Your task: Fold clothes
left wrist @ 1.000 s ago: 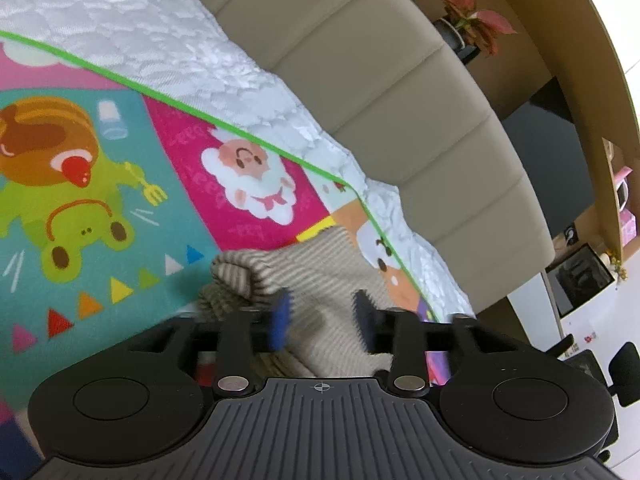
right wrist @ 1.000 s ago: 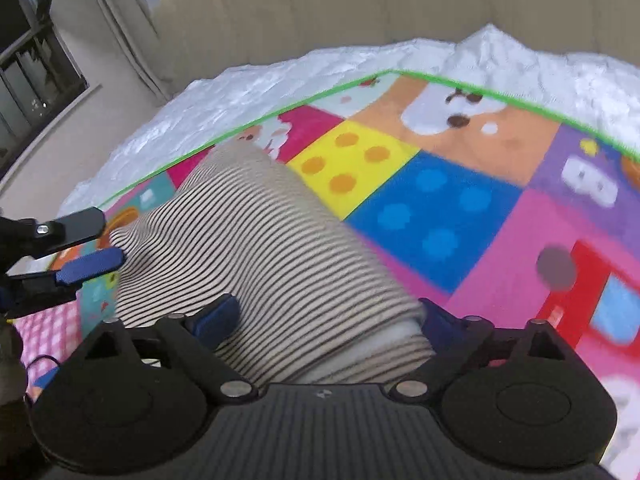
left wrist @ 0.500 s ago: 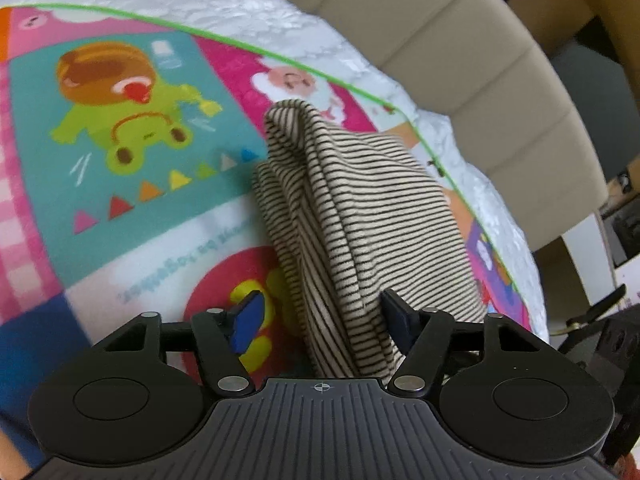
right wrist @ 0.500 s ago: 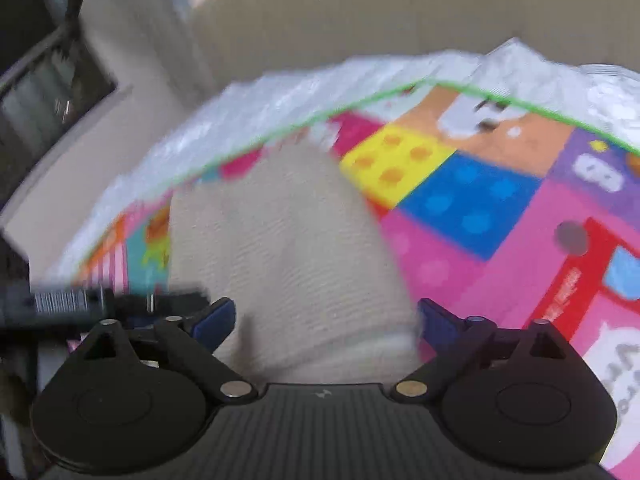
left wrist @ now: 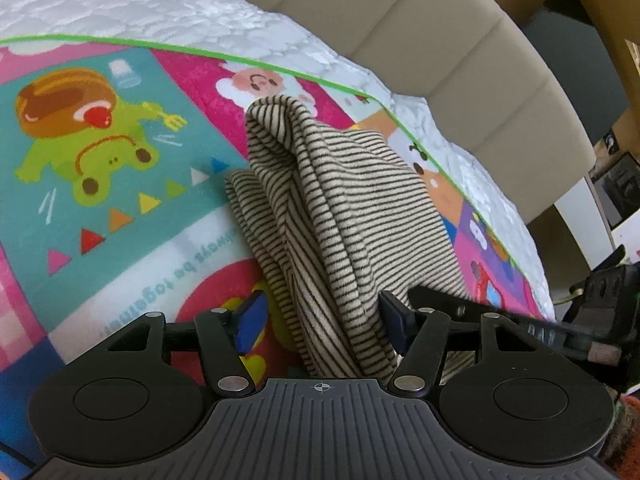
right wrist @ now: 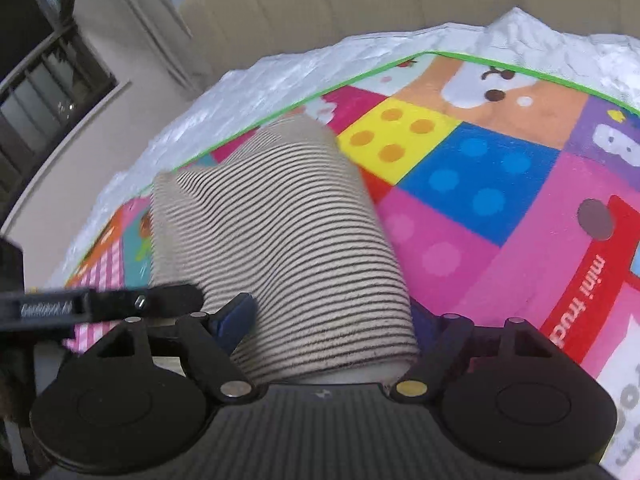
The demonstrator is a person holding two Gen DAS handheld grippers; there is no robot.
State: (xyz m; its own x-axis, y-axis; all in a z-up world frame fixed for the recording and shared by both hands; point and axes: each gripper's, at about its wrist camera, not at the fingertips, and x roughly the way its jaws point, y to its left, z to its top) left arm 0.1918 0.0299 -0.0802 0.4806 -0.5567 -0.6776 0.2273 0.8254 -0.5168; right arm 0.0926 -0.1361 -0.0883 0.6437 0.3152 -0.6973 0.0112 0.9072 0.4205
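Observation:
A beige, black-striped garment [left wrist: 340, 200] lies folded into a long bundle on a colourful play mat [left wrist: 100, 200]. My left gripper [left wrist: 322, 320] is open astride its near end. The right pad touches the cloth and the left blue pad [left wrist: 250, 322] stands clear of it. In the right wrist view the same garment [right wrist: 280, 220] bulges up between the fingers of my right gripper [right wrist: 330, 320]. Those jaws are closing, with the pads at the sides of the fold and no visible squeeze. Each gripper's black finger shows at the edge of the other's view.
The mat [right wrist: 480, 180] has a green border and lies on a white quilted cover [left wrist: 160, 8]. A beige padded backrest [left wrist: 440, 60] rises behind it. A dark window and wall [right wrist: 48, 80] stand off to the left in the right wrist view.
The left gripper has drawn back along the garment, so much more of the striped bundle shows ahead of it. The right jaws have narrowed around the fold. The left gripper's finger now sits beside the right gripper.

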